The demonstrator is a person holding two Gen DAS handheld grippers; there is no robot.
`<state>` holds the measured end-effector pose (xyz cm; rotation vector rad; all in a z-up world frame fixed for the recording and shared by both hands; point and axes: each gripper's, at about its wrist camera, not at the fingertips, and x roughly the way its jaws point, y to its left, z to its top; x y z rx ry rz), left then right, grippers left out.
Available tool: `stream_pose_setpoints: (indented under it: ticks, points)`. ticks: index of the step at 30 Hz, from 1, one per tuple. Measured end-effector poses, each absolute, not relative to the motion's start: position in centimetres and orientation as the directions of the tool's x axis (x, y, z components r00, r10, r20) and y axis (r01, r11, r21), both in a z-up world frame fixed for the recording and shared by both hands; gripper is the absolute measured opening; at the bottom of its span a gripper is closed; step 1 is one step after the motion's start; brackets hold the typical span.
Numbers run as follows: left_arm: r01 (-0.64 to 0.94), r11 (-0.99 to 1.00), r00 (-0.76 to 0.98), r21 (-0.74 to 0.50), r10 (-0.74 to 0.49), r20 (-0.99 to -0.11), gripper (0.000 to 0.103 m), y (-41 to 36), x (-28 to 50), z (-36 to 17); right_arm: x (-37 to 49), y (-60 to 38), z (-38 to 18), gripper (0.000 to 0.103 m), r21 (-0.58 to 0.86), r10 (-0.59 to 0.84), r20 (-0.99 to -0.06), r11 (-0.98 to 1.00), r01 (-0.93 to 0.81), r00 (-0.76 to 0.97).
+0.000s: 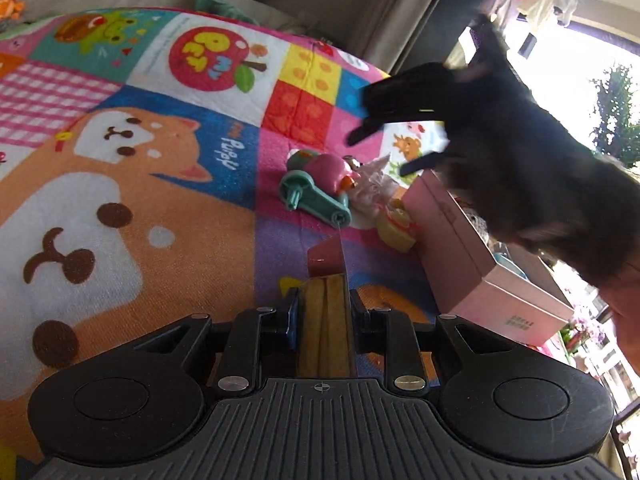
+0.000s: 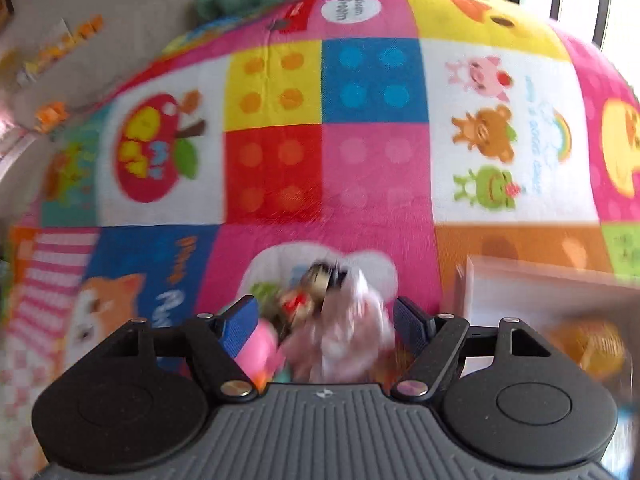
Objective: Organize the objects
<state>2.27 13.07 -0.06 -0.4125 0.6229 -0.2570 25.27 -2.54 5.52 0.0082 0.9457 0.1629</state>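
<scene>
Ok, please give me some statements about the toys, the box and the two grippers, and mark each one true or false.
1. The left gripper is shut on a wooden block. True.
2. The right gripper has its fingers pressed together. False: they stand apart, with the doll in a pale pink dress below them.
3. The pink box stands on the colourful play mat. True.
4. The teal and pink toy lies inside the pink box. False: it lies on the mat, beside the box.
5. The mat is plain grey. False: it shows bright squares and cartoon animals.
</scene>
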Motion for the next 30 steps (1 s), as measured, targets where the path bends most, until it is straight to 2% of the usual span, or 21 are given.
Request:
stream_pose_setpoints:
  ticks: [2, 5, 10, 12, 13, 20, 25, 30]
  points:
    - [0.112, 0.887, 0.784, -0.447, -0.356, -0.51, 0.026, 13.1, 2.3, -0.1, 26.7, -1.1, 4.6, 0.074, -0.001, 0.071, -0.801, 0.993, -0.121, 0.594]
    - [0.112, 0.882, 0.782, -0.457, -0.362, -0.507, 0.026, 13.2, 2.3, -0.2, 28.7, 0.2, 3.3, 0.054, -0.047, 0.016, -0.819, 0.994, -0.094, 0.574]
    - [0.109, 0.872, 0.781, -0.477, -0.372, -0.502, 0.026, 13.5, 2.3, -0.3, 29.1, 1.4, 1.9, 0.046, -0.023, 0.051, -0.86, 0.99, -0.138, 0.508]
    - [0.107, 0.867, 0.78, -0.486, -0.377, -0.501, 0.026, 13.7, 2.4, -0.3, 27.9, 1.6, 2.1, 0.037, -0.031, 0.07, -0.861, 0.981, -0.189, 0.504]
    - [0.106, 0.866, 0.779, -0.489, -0.378, -0.5, 0.026, 13.7, 2.5, -0.3, 27.3, 1.5, 2.3, 0.036, -0.015, 0.093, -0.867, 0.977, -0.211, 0.49]
    - [0.08, 0.834, 0.779, -0.545, -0.394, -0.488, 0.027, 14.7, 2.5, -0.5, 18.4, -0.4, 3.7, 0.035, 0.088, 0.256, -0.88, 0.915, -0.393, 0.399]
    - [0.066, 0.837, 0.784, -0.543, -0.381, -0.49, 0.027, 14.8, 2.6, -0.4, 10.6, -3.9, 6.2, 0.034, 0.103, 0.341, -0.815, 0.881, -0.462, 0.468]
    - [0.071, 0.843, 0.785, -0.533, -0.377, -0.492, 0.026, 14.6, 2.5, -0.4, 3.8, -9.4, 7.4, 0.031, 0.201, 0.422, -0.798, 0.859, -0.472, 0.43]
